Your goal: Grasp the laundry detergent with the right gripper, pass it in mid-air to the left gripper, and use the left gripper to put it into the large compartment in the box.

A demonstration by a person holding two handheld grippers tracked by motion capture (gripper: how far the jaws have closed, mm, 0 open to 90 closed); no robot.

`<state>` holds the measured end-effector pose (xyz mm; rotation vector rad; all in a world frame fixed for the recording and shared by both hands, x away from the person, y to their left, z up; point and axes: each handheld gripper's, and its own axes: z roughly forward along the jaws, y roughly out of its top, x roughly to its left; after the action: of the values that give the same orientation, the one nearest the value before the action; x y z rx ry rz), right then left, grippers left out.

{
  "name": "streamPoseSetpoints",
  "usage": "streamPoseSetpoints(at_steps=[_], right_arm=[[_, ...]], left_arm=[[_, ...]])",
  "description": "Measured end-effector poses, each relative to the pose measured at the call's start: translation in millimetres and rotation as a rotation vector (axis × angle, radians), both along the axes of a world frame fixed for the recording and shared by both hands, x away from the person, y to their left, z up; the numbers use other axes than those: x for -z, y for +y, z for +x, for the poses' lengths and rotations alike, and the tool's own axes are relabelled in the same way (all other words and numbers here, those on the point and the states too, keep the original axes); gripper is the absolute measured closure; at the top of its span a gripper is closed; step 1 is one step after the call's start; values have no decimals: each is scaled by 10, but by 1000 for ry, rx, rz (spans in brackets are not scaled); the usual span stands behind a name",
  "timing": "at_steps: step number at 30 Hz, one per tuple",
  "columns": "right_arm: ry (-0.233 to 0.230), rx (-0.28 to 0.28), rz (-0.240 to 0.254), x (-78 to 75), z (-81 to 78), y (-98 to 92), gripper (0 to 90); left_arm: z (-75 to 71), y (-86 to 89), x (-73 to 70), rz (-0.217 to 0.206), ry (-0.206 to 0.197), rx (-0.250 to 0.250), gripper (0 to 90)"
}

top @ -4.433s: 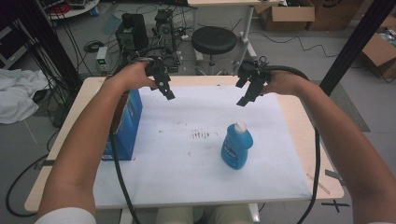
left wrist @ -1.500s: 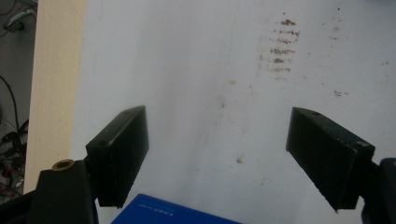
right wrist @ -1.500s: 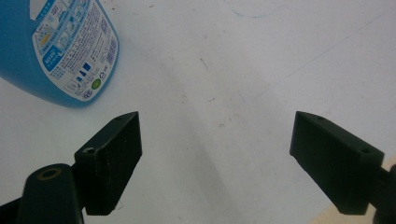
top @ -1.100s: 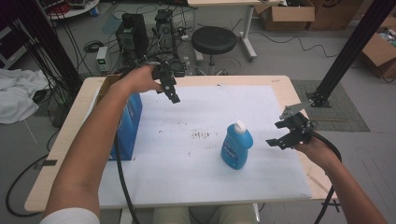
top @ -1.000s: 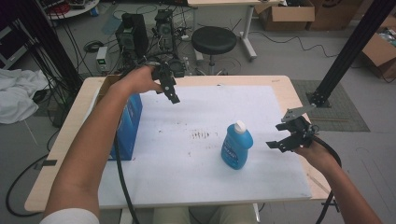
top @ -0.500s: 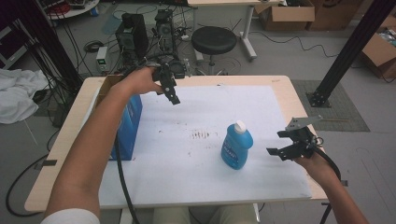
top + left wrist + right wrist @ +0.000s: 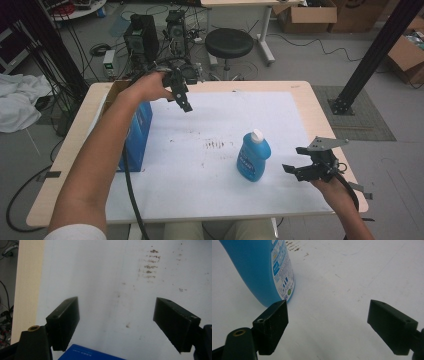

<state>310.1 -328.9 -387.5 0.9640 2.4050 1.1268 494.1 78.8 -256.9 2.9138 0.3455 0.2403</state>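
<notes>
**Bottle at risk of tipping**

The right gripper [image 7: 300,169], jaws spread and empty, is nearing the upright blue bottle [image 7: 253,156] standing right of centre; a clipped jaw could topple it. The left gripper [image 7: 183,98] is hovering released, far-left.

No wording can be read: the bottle [image 7: 262,267] carries a white label of fine print and small icons (too blurred), and white lettering on the blue box [image 7: 86,355] stays illegible.
</notes>
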Motion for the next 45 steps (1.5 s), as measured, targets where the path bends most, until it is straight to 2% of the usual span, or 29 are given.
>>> streamPoseSetpoints(at_steps=[16,22,25,27,30,35,40,45], right_arm=[[-89,42,100,98,-219,74,167],[-123,53,164,211,-351,147,167],[-131,56,176,227,-385,166,167],[-151,56,201,246,-444,212,168],[-159,52,208,245,-469,243,170],[-201,51,242,200,-527,330,172],[-215,53,243,191,-549,385,172],[-228,63,258,198,-565,445,172]], left_arm=[[-5,-7,1,2,-1,-2,218],[2,-4,21,11,-2,0,218],[5,-1,12,13,0,0,218],[7,1,18,11,-2,1,218],[5,-2,26,11,3,-7,218],[8,-2,21,15,2,-1,218],[6,-1,32,6,2,-9,218],[14,-4,29,18,2,-1,218]])
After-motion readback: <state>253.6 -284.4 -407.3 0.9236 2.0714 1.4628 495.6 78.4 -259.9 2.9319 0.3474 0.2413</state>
